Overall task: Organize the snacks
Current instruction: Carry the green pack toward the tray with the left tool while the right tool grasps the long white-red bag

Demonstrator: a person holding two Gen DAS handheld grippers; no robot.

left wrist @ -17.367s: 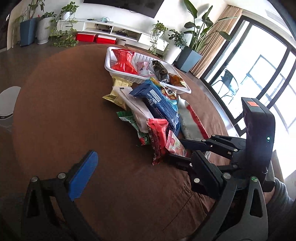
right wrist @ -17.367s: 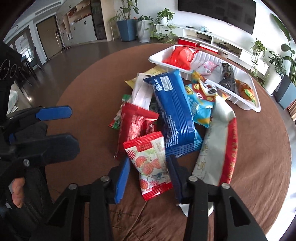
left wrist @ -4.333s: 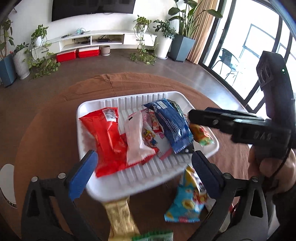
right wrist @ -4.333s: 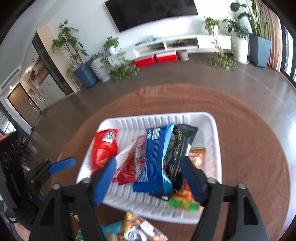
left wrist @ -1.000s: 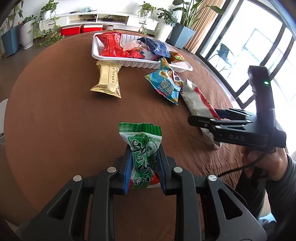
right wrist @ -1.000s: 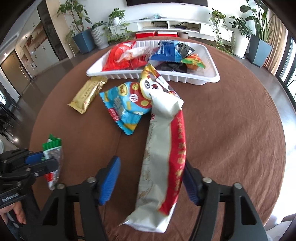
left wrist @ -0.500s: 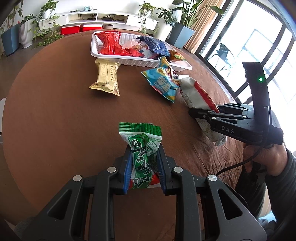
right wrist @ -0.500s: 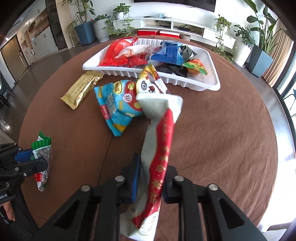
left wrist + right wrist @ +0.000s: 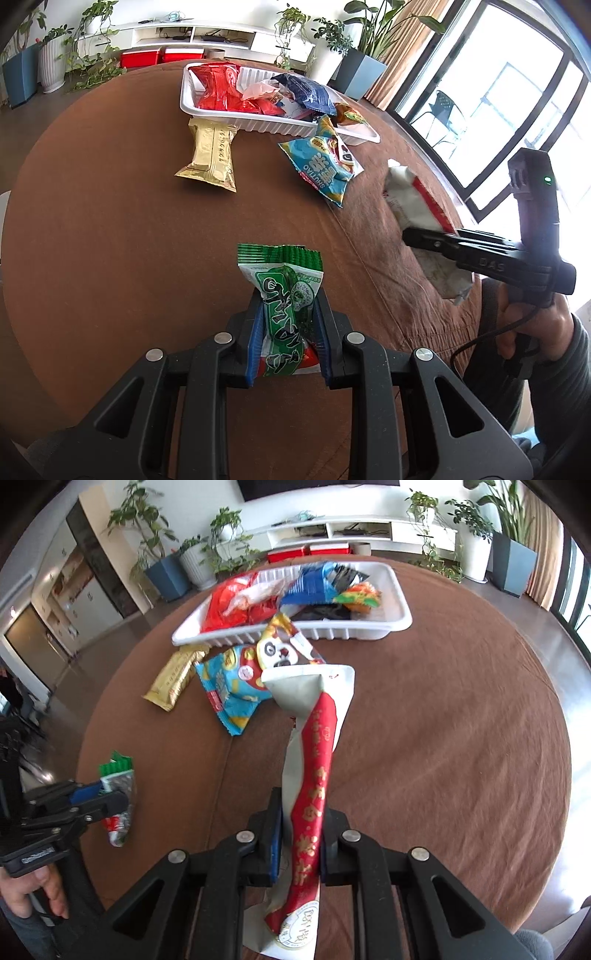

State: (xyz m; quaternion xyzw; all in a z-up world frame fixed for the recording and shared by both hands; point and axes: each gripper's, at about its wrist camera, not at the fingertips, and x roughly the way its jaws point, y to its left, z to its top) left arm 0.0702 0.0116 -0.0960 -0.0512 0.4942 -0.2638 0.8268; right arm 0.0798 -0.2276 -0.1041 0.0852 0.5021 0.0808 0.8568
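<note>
Snacks lie on the round brown table [image 9: 461, 738]: a gold bar [image 9: 212, 157] and a blue "SHUTAO" bag [image 9: 321, 166] just before the white tray [image 9: 400, 622]. Left gripper [image 9: 286, 334] clamps a green packet [image 9: 286, 295]; right gripper [image 9: 297, 840], jaws just closed, pinches a white-and-red pouch [image 9: 314, 746].

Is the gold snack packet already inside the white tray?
No, the gold snack packet lies on the brown tablecloth just outside the white tray.
</note>
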